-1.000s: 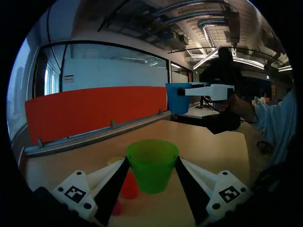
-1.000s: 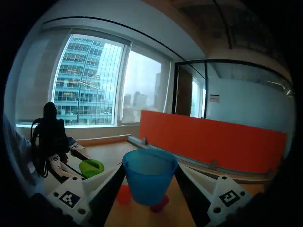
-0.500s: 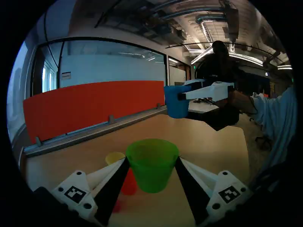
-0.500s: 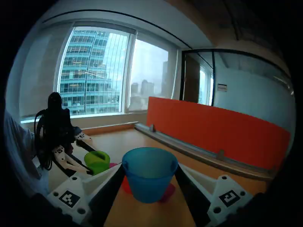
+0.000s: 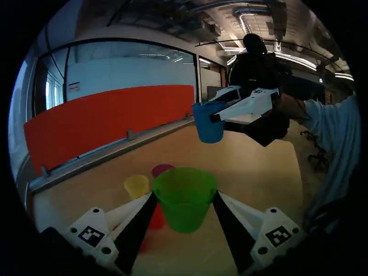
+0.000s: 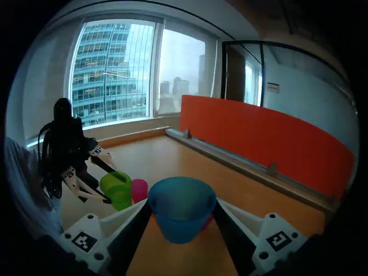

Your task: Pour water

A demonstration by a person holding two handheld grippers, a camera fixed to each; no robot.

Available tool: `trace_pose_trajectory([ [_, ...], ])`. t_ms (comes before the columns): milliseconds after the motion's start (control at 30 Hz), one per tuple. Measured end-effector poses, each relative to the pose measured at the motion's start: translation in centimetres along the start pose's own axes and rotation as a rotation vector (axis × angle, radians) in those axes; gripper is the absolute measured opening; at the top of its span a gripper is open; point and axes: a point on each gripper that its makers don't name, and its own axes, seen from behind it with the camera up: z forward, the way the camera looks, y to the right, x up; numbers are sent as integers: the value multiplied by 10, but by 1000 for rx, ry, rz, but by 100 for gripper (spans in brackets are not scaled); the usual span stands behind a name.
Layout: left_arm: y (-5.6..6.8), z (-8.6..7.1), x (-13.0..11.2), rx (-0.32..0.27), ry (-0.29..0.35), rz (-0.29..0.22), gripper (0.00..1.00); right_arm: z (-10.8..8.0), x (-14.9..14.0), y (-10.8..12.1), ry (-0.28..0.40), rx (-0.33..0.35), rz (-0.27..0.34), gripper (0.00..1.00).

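Left gripper (image 5: 184, 195) clamps green cup (image 5: 185, 206) upright as receiver; right gripper (image 6: 181, 202) grips blue cup (image 6: 181, 210) higher, seemingly ready to pour

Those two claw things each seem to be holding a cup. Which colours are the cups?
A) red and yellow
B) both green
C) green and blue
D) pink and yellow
C: the left gripper clamps a green cup between its fingers, and the right gripper clamps a blue cup.
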Motion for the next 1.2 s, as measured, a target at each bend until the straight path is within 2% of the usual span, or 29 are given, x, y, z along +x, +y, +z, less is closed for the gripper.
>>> trace_pose_trajectory([
  [267, 2, 9, -19, -21, -98, 24, 85, 8, -24, -2, -82, 18, -29, 92],
  [667, 6, 14, -51, -74, -237, 45, 85, 18, -59, -8, -183, 52, -57, 92],
  [1200, 11, 24, -82, -120, -347, 63, 86, 35, -104, -13, -275, 86, -56, 92],
])
